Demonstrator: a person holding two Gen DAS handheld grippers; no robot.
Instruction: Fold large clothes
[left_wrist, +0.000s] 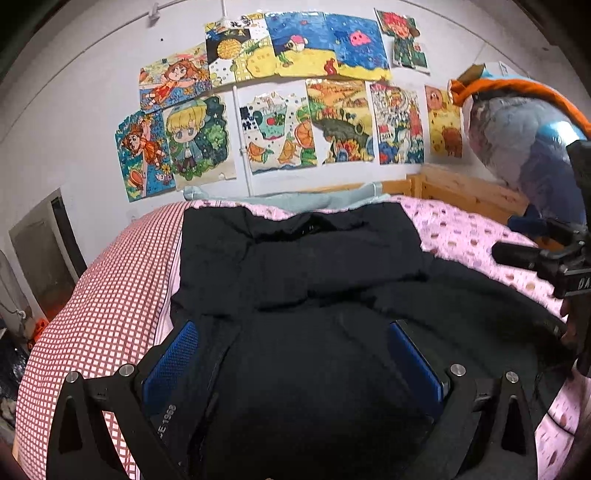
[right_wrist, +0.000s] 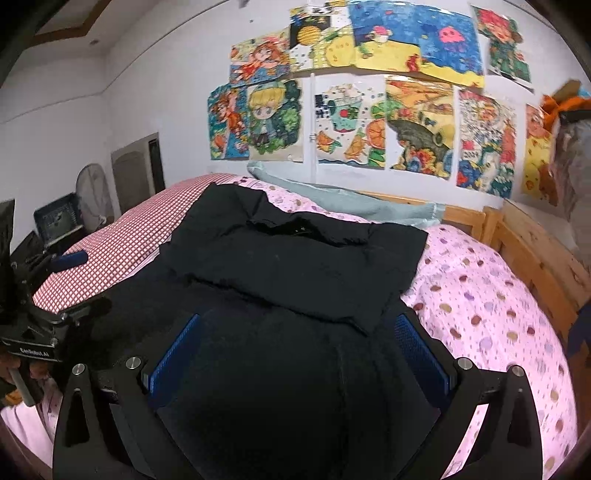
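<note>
Large black fabric garment (left_wrist: 295, 266) spread flat on pink polka-dot bedsheet (right_wrist: 480, 288). Left gripper (left_wrist: 291, 354) and right gripper (right_wrist: 295, 350) both released, blue pads spread over garment's near edge.

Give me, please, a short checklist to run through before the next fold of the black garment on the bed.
1. Left gripper open, blue pads wide apart: ok.
2. Right gripper open: ok.
3. Black garment lies on the bed: ok.
4. Far part already folded over, edge fairly even: ok.
5. Fabric flat: not ok, creases near the collar.
6. Near hem position under the grippers: cannot tell, too dark.
</note>
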